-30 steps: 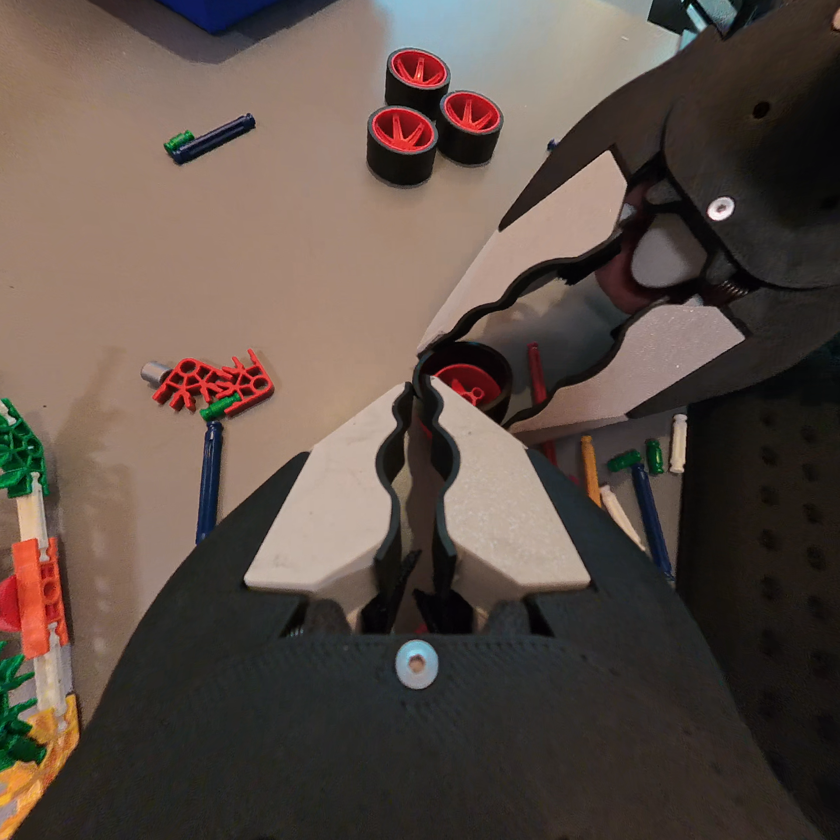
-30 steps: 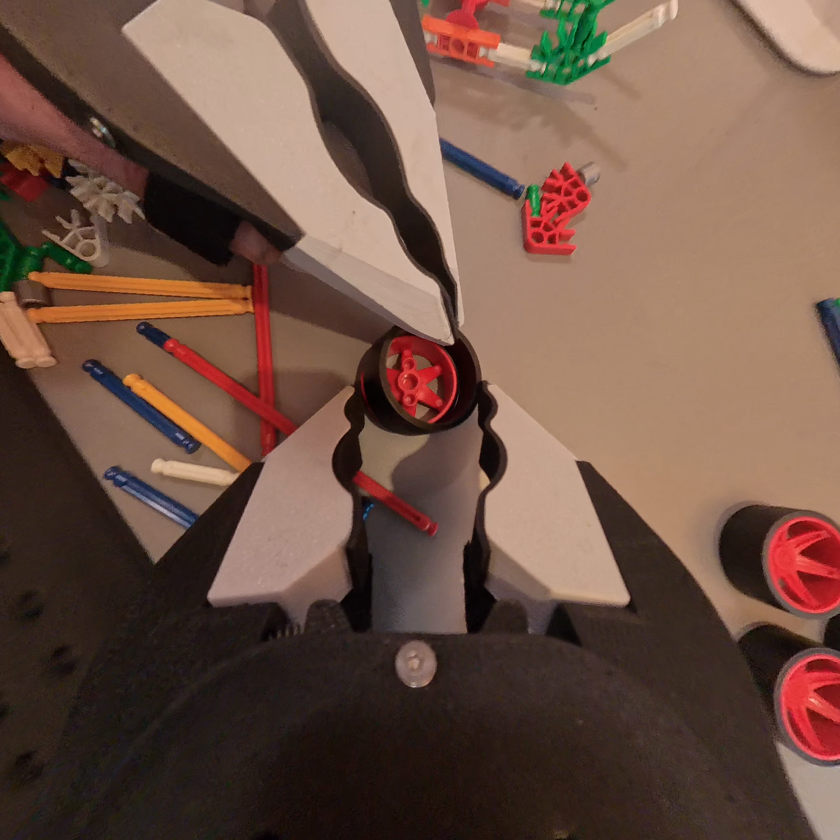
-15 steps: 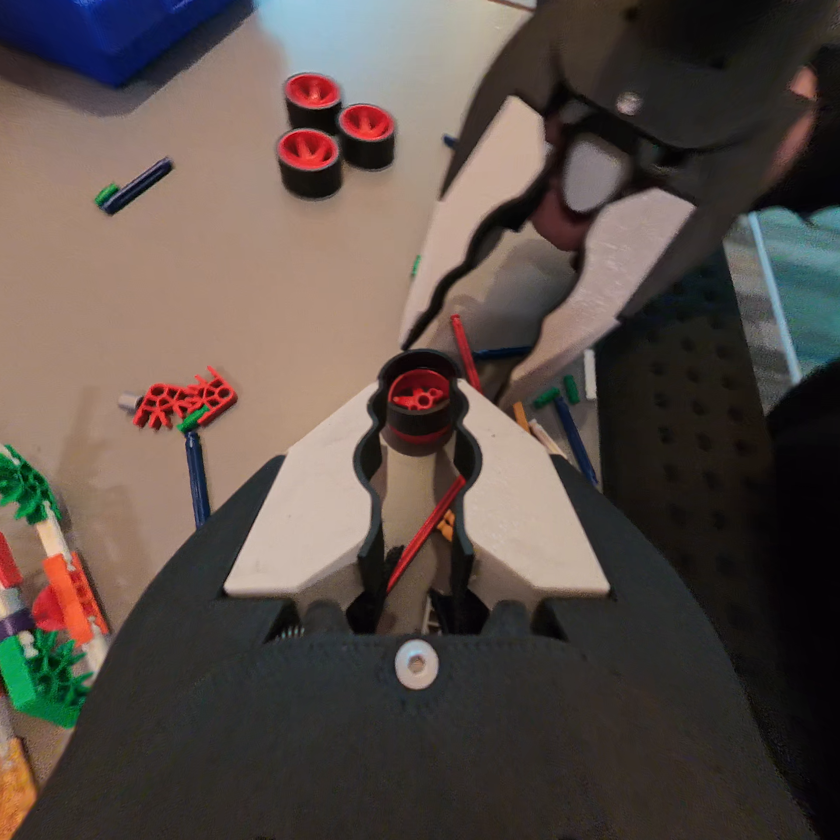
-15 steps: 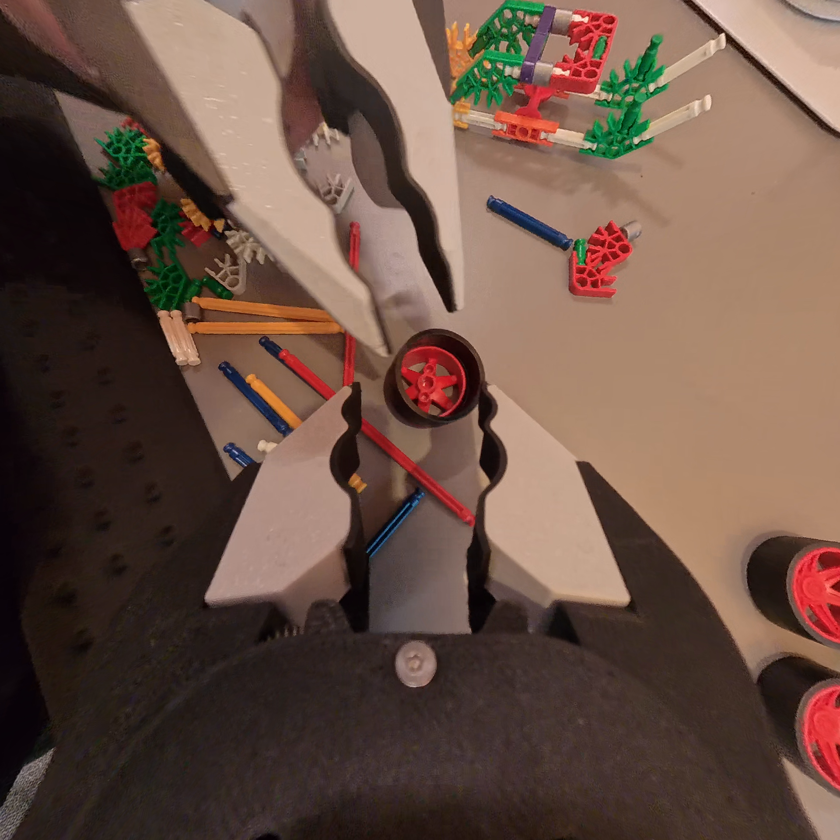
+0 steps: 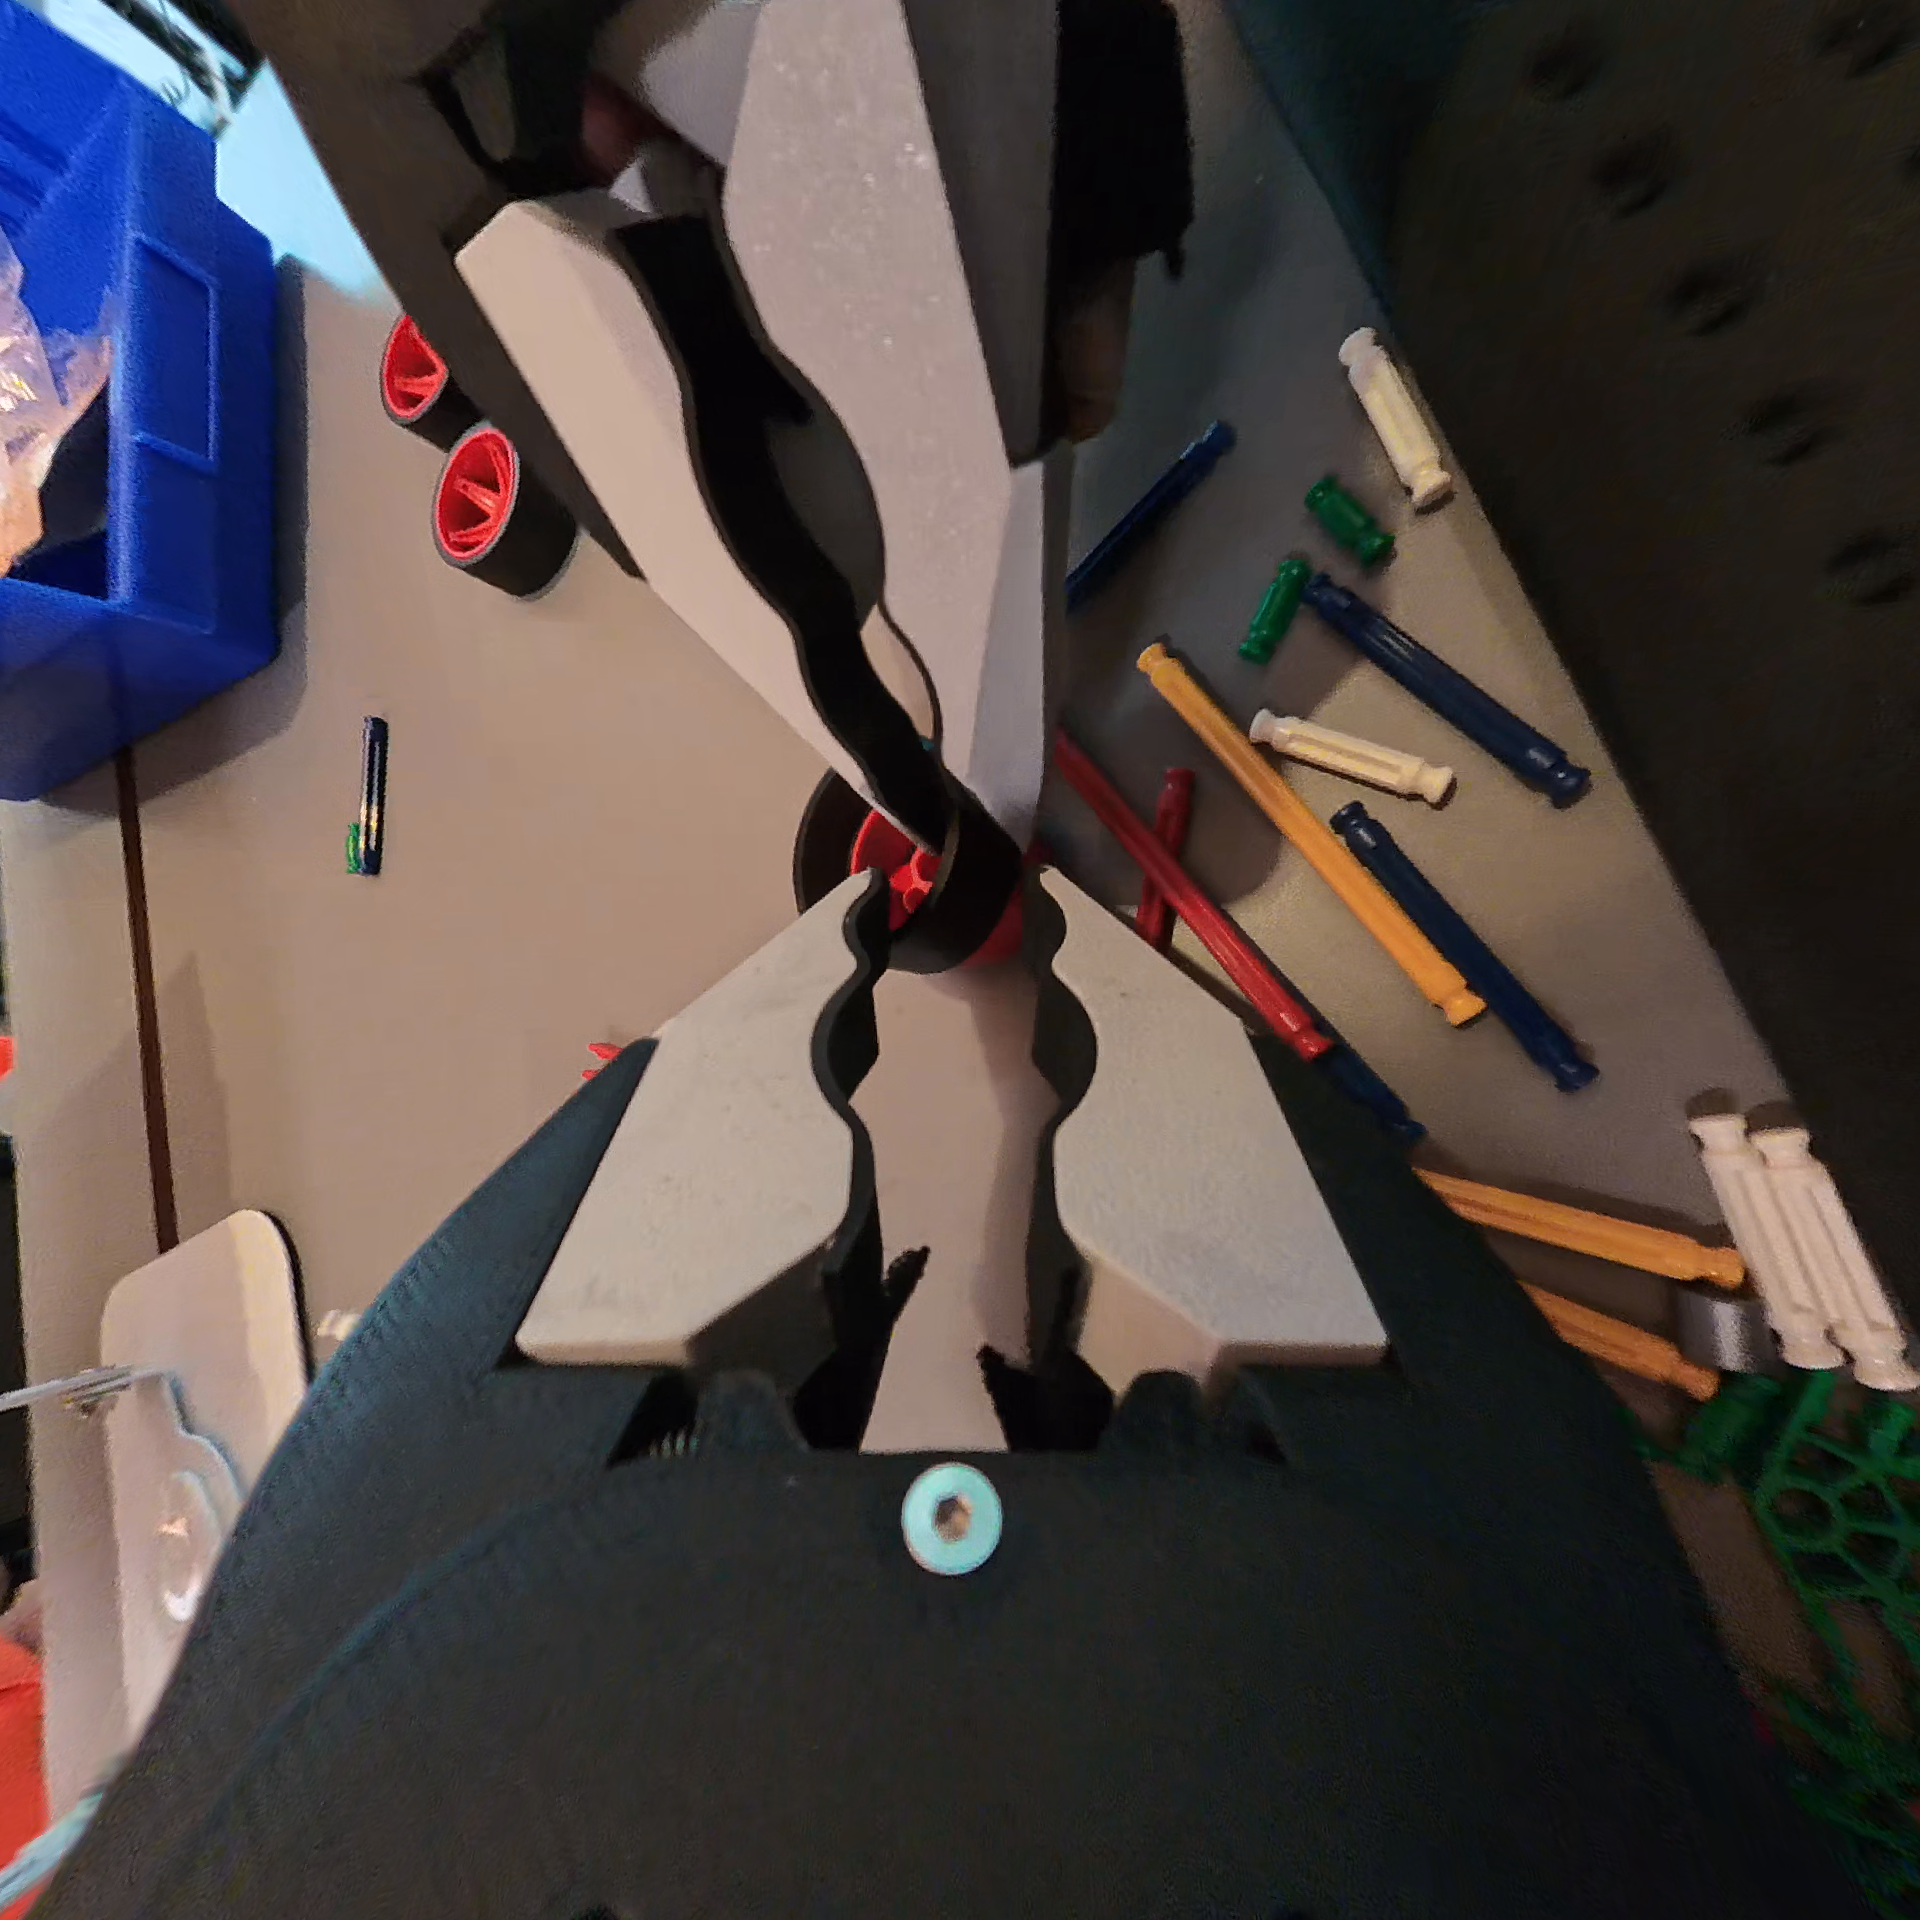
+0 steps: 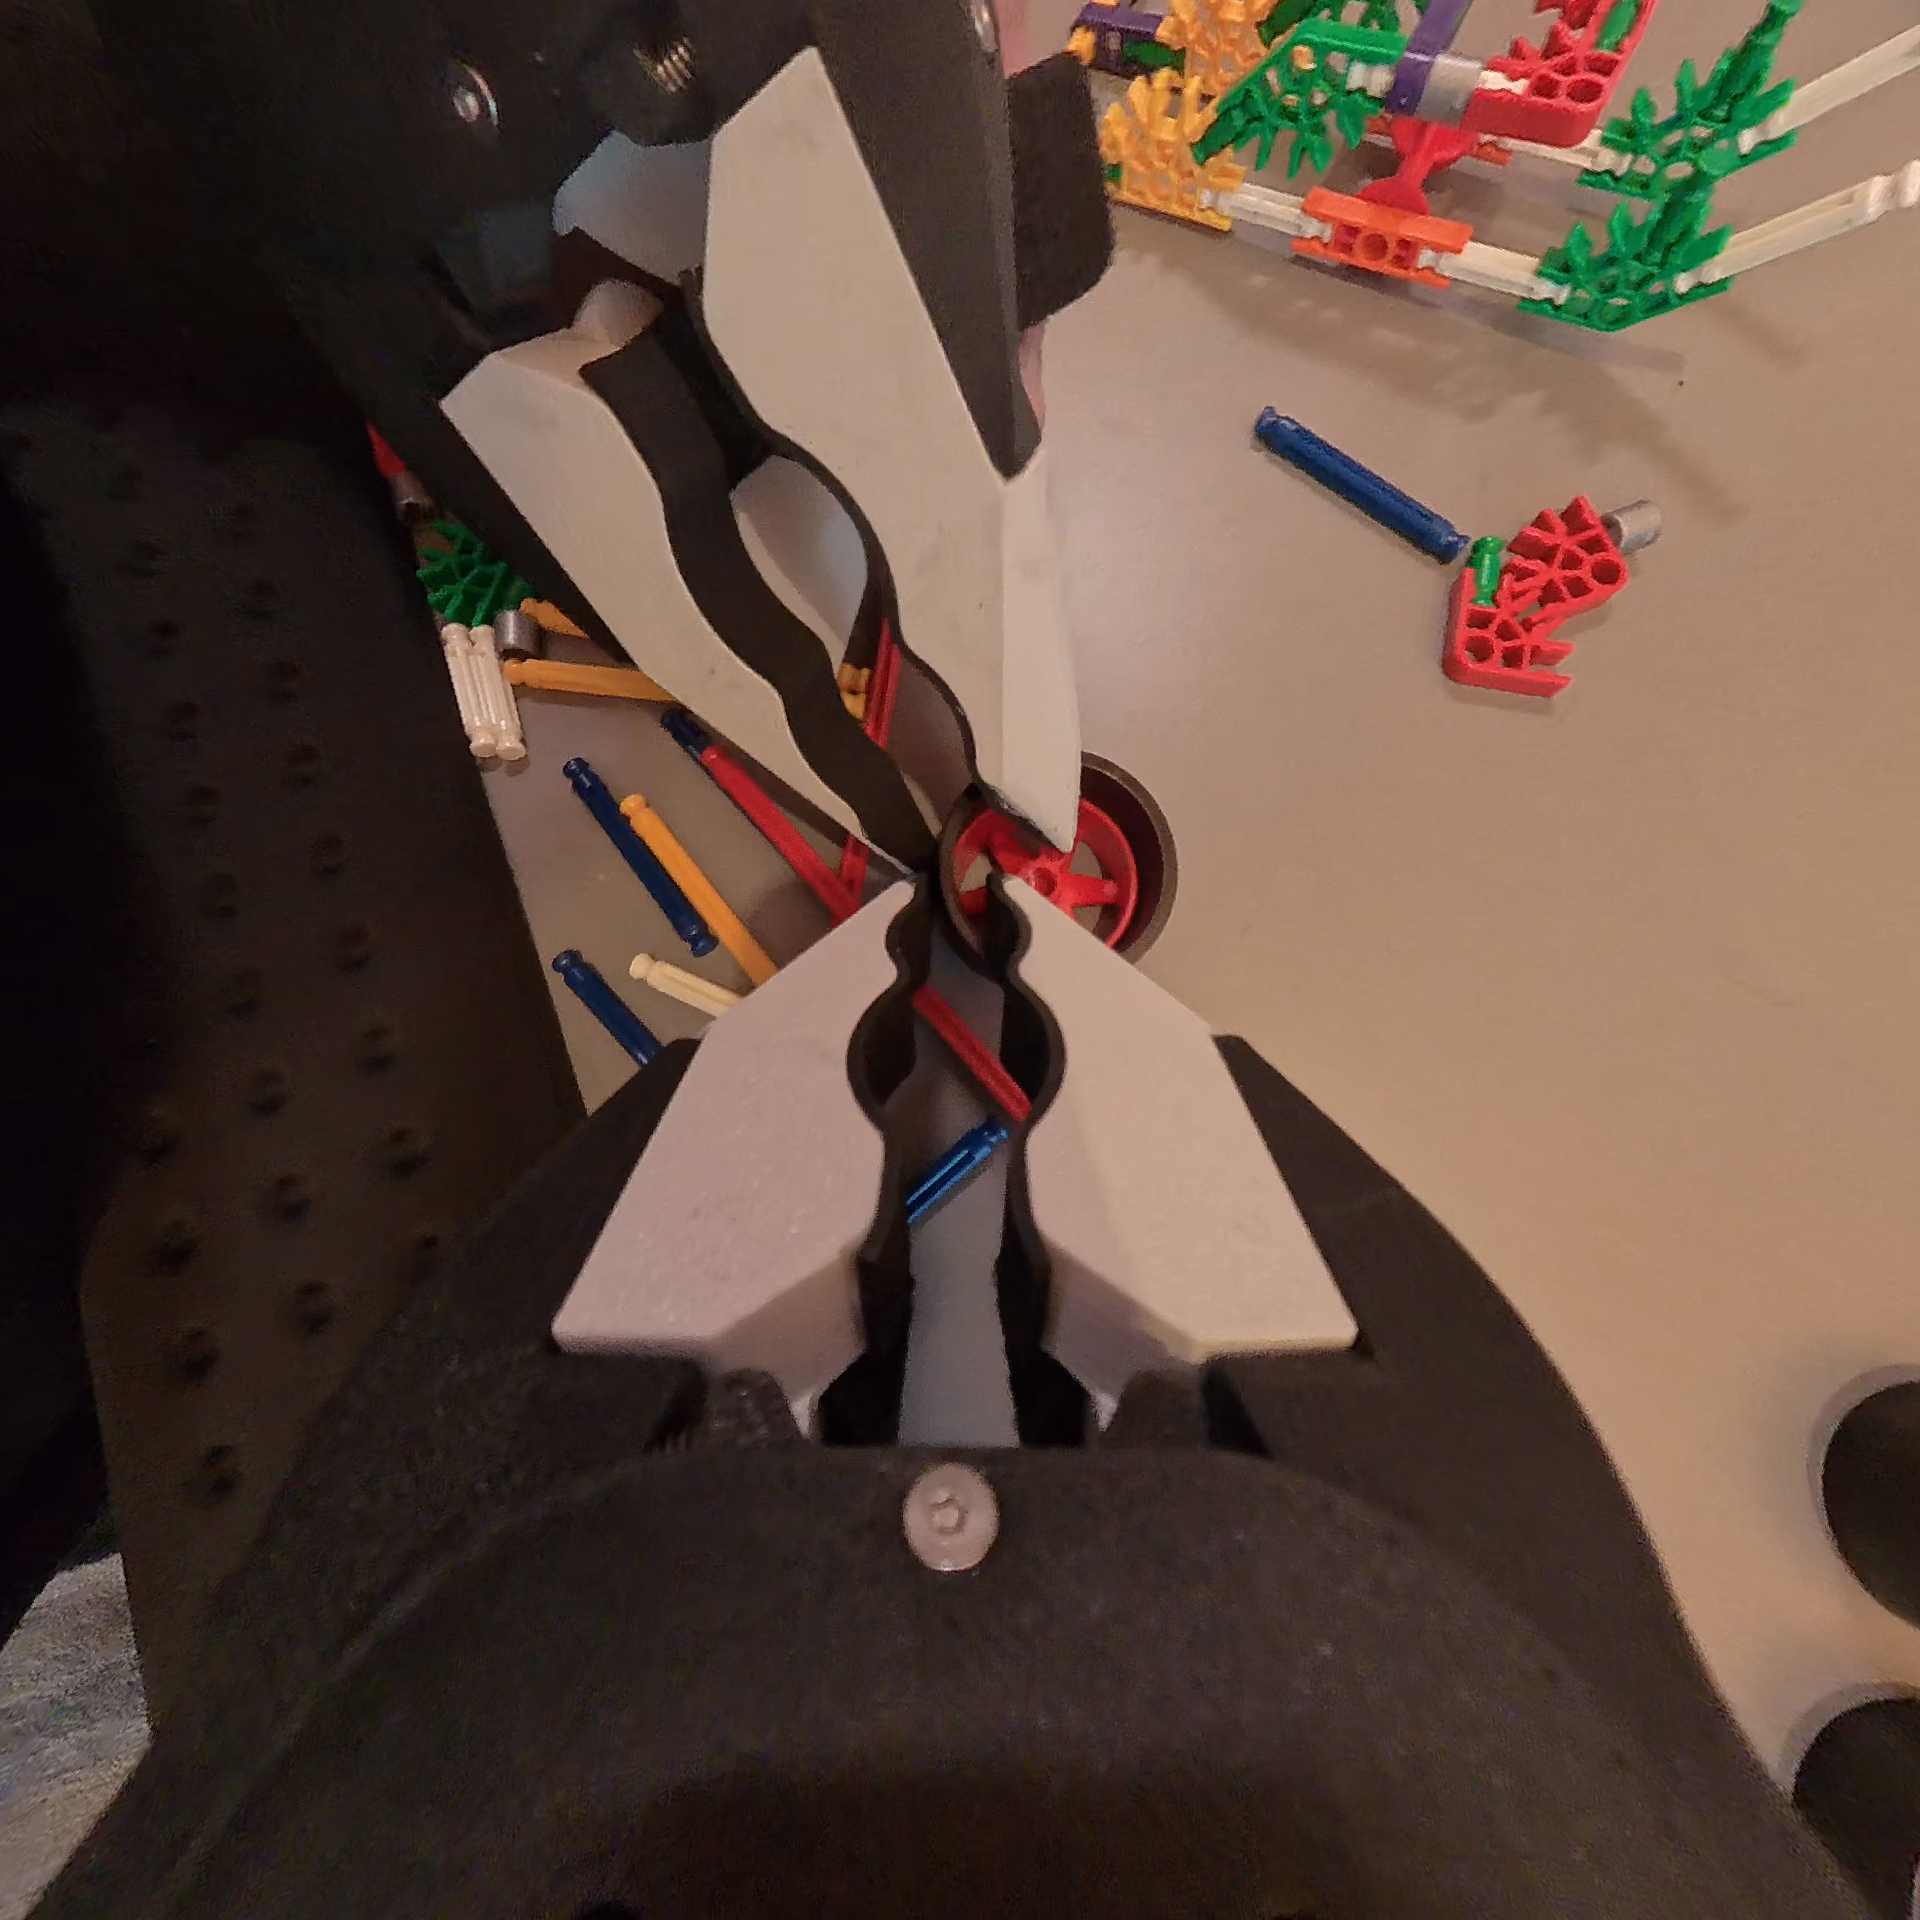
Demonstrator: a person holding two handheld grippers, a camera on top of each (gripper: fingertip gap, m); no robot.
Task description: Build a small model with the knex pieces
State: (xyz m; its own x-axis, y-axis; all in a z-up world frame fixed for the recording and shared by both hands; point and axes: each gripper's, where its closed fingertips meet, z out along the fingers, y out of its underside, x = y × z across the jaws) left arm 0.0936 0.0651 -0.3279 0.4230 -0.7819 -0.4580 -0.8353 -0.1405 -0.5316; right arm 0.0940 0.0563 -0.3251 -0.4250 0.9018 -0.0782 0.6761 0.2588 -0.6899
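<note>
A small wheel, black tyre on a red spoked hub (image 5: 966,883), sits between the tips of both grippers just above the grey table. My left gripper (image 5: 951,888) is shut on it, one finger on each side of the tyre. My right gripper (image 6: 958,891) is nearly closed, its tips pinching the near rim of the tyre (image 6: 966,920); the red hub (image 6: 1091,883) shows beyond. The right gripper (image 5: 982,821) comes down from above in the left wrist view. The left gripper (image 6: 982,831) comes down from above in the right wrist view. A red edge of the hub pokes out under the tyre.
Loose red, yellow, blue and white rods (image 5: 1309,821) lie beside a black perforated mat (image 5: 1714,520). Two more wheels (image 5: 488,509) and a blue bin (image 5: 135,520) are at the left. A multicoloured rod-and-connector model (image 6: 1455,156), a red connector (image 6: 1538,603) and a blue rod (image 6: 1361,483) lie beyond. My left and right fingertips are right by each other. From either gripper's tips it is about 12 cm to the blue rod (image 6: 1361,483).
The right gripper was open and apart from the wheel; it has closed onto the tyre rim. The left gripper kept its hold and rolled round, so both now meet tip to tip at the wheel.
</note>
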